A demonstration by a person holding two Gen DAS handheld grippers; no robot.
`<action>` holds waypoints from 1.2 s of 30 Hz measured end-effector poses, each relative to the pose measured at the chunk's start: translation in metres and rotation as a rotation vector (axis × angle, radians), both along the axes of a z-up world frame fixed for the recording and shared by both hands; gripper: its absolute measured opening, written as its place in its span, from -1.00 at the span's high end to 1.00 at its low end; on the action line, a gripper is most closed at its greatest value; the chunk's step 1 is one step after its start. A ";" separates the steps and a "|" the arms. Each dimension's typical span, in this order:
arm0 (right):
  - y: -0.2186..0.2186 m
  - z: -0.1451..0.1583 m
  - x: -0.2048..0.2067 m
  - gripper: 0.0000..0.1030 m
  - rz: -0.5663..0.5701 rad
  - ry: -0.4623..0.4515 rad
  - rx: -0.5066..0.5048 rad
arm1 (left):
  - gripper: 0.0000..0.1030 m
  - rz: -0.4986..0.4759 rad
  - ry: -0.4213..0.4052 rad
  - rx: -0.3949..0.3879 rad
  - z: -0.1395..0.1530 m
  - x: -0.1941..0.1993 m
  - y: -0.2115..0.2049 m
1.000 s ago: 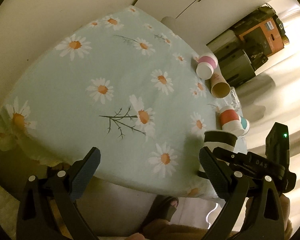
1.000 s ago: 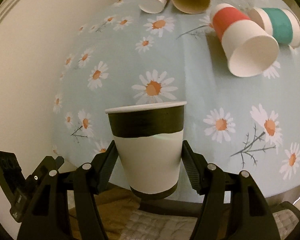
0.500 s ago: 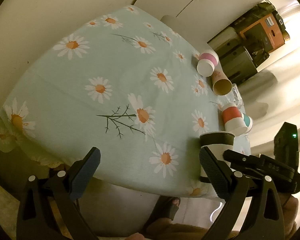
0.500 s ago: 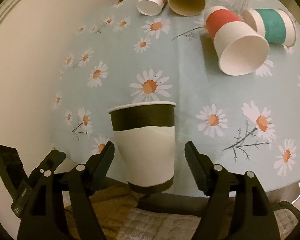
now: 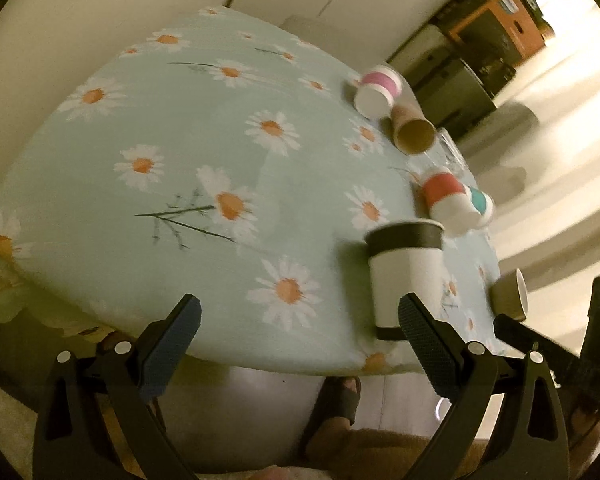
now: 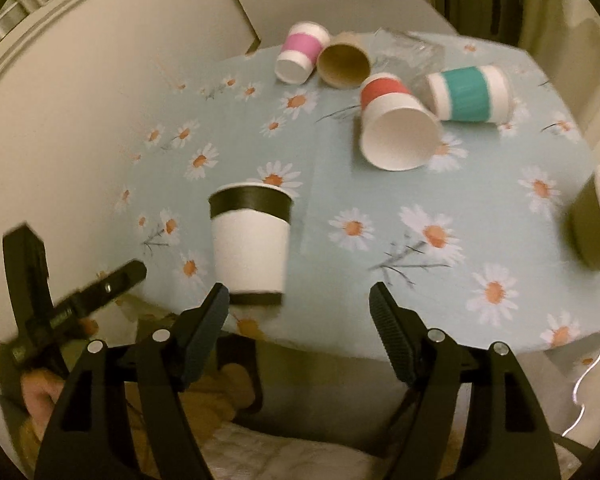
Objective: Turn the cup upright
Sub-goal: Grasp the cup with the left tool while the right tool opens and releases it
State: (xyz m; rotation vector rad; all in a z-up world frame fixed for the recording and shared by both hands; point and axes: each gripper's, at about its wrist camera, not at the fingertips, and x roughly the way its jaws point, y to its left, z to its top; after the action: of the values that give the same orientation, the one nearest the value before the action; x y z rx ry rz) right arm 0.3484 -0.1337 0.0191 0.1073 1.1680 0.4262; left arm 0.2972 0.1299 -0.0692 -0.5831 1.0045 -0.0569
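Change since a second ago: right gripper (image 6: 298, 306) had its pads clamped on the black-banded paper cup (image 6: 252, 242); now both fingers are spread and drawn back, and the cup stands free.
Right fingers: wide apart, holding nothing; the left pad (image 6: 208, 320) sits just below the cup's base, seemingly clear of it.
Left fingers: left gripper (image 5: 296, 338) also spread and empty, hovering off the table's near edge.
Cup position: upright, mouth up, close to the near edge of the daisy tablecloth (image 6: 480, 216).
Handling, as a judgement: thin paper, very light, easily dented or tipped; best pinched gently across the white mid-wall, below the black band.
Hand pose: both tools held low in front of the table edge, pointing across it; the right one angles toward the lying cups.
Other cups: red-banded cup (image 6: 396, 128), teal-banded cup (image 6: 468, 94), pink-banded cup (image 6: 300, 56) and brown cup (image 6: 342, 66) lie on their sides farther back.
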 end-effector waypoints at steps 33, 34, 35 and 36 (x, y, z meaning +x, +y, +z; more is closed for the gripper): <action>-0.096 0.001 -0.035 -0.41 -0.055 -0.097 0.134 | -0.87 -0.168 0.276 0.294 0.009 0.099 -0.131; -0.096 0.001 -0.035 -0.41 -0.053 -0.096 0.136 | -0.87 -0.163 0.287 0.298 0.008 0.102 -0.132; -0.096 0.002 -0.035 -0.41 -0.051 -0.097 0.139 | -0.84 -0.160 0.293 0.305 0.007 0.104 -0.133; -0.095 0.003 -0.035 -0.41 -0.048 -0.099 0.140 | -0.84 -0.164 0.302 0.317 0.006 0.107 -0.134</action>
State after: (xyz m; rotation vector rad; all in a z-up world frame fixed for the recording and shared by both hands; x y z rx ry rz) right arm 0.3130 -0.2292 0.0216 0.2330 1.0358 0.4658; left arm 0.4045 -0.0039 -0.0629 -0.2206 1.3230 0.0470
